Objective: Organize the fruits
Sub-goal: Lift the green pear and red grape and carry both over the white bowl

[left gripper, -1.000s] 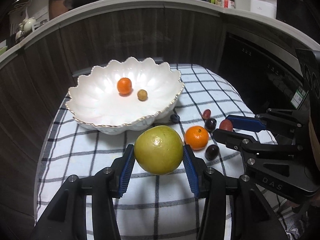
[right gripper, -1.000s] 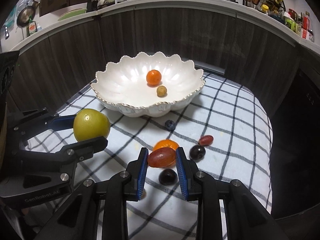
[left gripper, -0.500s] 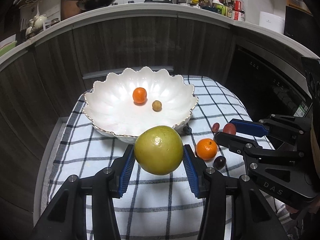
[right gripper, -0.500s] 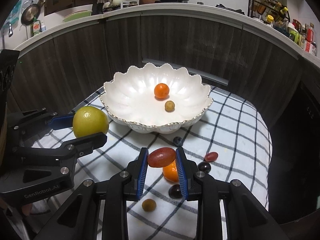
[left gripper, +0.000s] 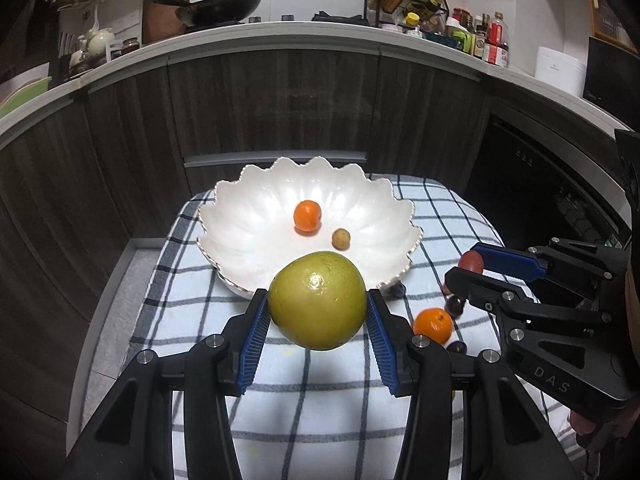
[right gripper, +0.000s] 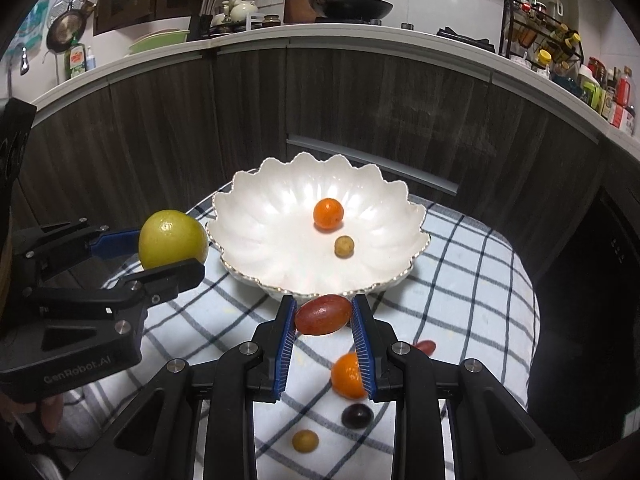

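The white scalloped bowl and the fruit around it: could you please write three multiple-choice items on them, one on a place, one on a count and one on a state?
1. Where is the red grape?
A. In the bowl
B. Between the right gripper's pads
C. On the cloth

2. How many fruits lie in the white bowl?
A. Two
B. Four
C. None

3. What state is the left gripper in?
A. Open and empty
B. Shut on a small orange
C. Shut on the large yellow-green fruit

Answers:
1 B: the right gripper clamps the grape in the air before the bowl.
2 A: only a small orange and a small tan fruit lie inside.
3 C: its blue pads press both sides of the yellow-green fruit.
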